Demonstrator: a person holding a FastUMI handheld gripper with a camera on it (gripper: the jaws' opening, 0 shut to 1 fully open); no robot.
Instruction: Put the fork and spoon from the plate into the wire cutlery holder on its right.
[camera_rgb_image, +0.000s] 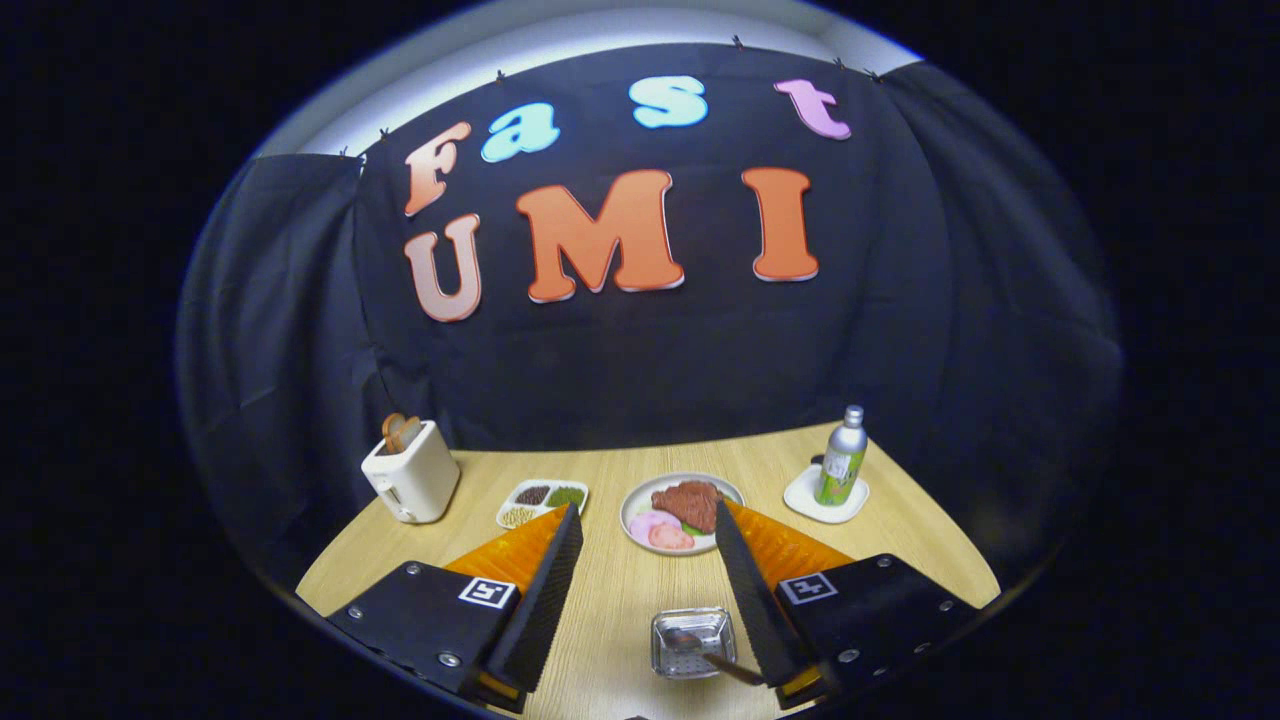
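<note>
My gripper (647, 513) is open, its fingers spread wide above the wooden table with nothing between them. Low between the fingers, close to the right one, stands a small square wire cutlery holder (668, 630). A spoon (700, 652) rests in it, bowl inside and handle slanting out toward the right finger. Just beyond the fingertips lies a round white plate (628, 508) carrying a brown piece of meat, pink slices and some green.
A white toaster (412, 478) with toast in it stands at the far left. A white divided dish (542, 497) of grains lies beside it. A silver and green bottle (842, 458) stands on a white coaster (806, 493) at the far right.
</note>
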